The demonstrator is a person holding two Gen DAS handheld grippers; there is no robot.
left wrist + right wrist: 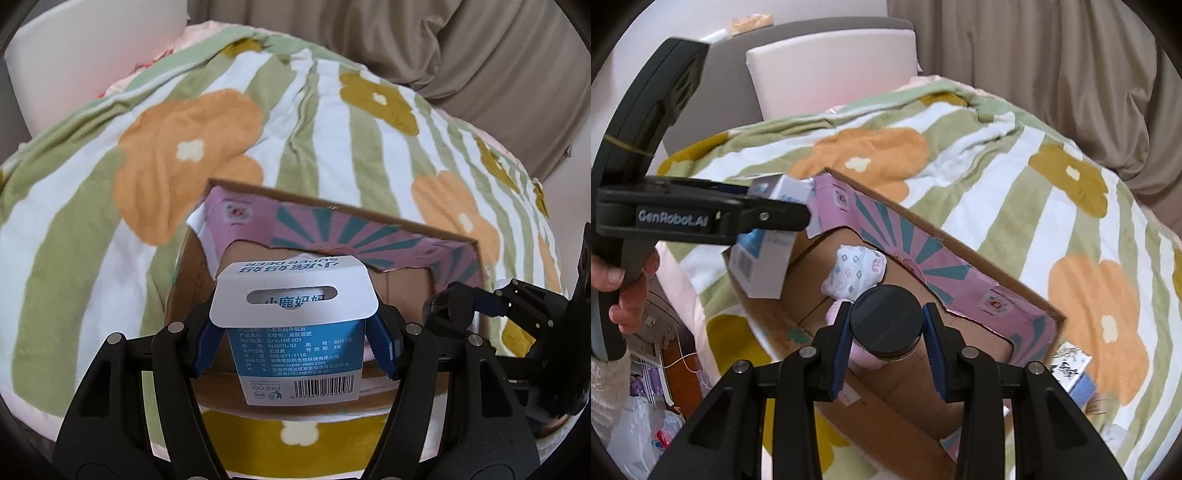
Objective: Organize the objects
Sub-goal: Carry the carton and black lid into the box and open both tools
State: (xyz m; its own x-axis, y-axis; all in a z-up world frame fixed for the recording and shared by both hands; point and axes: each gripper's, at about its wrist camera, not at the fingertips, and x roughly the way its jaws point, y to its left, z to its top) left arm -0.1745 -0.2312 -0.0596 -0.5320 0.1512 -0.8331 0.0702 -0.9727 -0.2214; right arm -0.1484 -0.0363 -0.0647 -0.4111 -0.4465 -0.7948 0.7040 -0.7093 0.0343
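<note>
An open cardboard box [369, 221] with a pink and teal flap lies on a flowered blanket; it also shows in the right wrist view [960, 273]. My left gripper [295, 343] is shut on a blue and white carton [295, 325] and holds it over the box's near edge. The left gripper [768, 218] and its carton [761, 258] show at the box's left corner in the right wrist view. My right gripper [886, 336] is shut on a jar with a black lid [886, 319], held above the box's inside. The right gripper [454, 302] shows at the box's right side.
Inside the box lie a patterned white sock [855, 273] and a pink item [864, 356]. A small printed carton [1071, 373] lies on the blanket [997, 177] right of the box. A white headboard [831, 70], beige curtains [1052, 55] and floor clutter [653, 406] surround the bed.
</note>
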